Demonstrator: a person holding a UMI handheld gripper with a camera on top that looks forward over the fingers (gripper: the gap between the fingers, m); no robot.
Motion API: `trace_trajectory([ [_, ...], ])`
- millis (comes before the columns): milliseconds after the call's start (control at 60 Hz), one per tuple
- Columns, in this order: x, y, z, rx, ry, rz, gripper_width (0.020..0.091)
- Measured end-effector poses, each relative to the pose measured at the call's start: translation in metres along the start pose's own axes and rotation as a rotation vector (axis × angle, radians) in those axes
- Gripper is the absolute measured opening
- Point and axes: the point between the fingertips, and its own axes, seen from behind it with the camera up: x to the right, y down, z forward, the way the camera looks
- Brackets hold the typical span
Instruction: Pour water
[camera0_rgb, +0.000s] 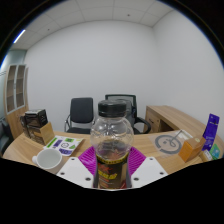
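Gripper view: the bottle (112, 143) stands upright between the gripper (112, 172) fingers, long axis vertical, black cap up, clear body with a dark label low down. Both purple pads (88, 157) appear to press its sides, so the fingers are closed about halfway, holding it. It sits just above the near edge of the wooden table (160, 148).

On the table to the left: a white bowl (47, 158), a dark box (36, 122). To the right: a purple bottle (211, 132) and a round clock-like object (168, 144). Behind the bottle stand two black office chairs (80, 113); nothing blocks the cap.
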Motion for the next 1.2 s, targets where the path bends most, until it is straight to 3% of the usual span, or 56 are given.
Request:
trace_trajectory([
  [200, 0.005, 0.006, 0.0, 0.01, 0.016, -0.013, 0.0376],
  [350, 0.008, 0.008, -0.002, -0.009, 0.029, -0.018, 0.0515],
  [383, 0.009, 0.011, -0.002, -0.034, 0.033, -0.024, 0.0573],
  [450, 0.008, 0.02, -0.006, -0.089, 0.041, -0.033, 0.0857],
  [467, 0.007, 0.021, -0.008, -0.099, 0.039, -0.035, 0.0869],
  [500, 0.008, 0.021, -0.014, -0.111, 0.047, -0.035, 0.0839],
  [683, 0.005, 0.008, -0.074, -0.154, 0.086, -0.05, 0.0856],
  [1000, -0.045, -0.012, -0.261, -0.234, 0.107, -0.056, 0.0855],
  [1200, -0.073, -0.017, -0.351, -0.247, 0.1, -0.056, 0.0855],
])
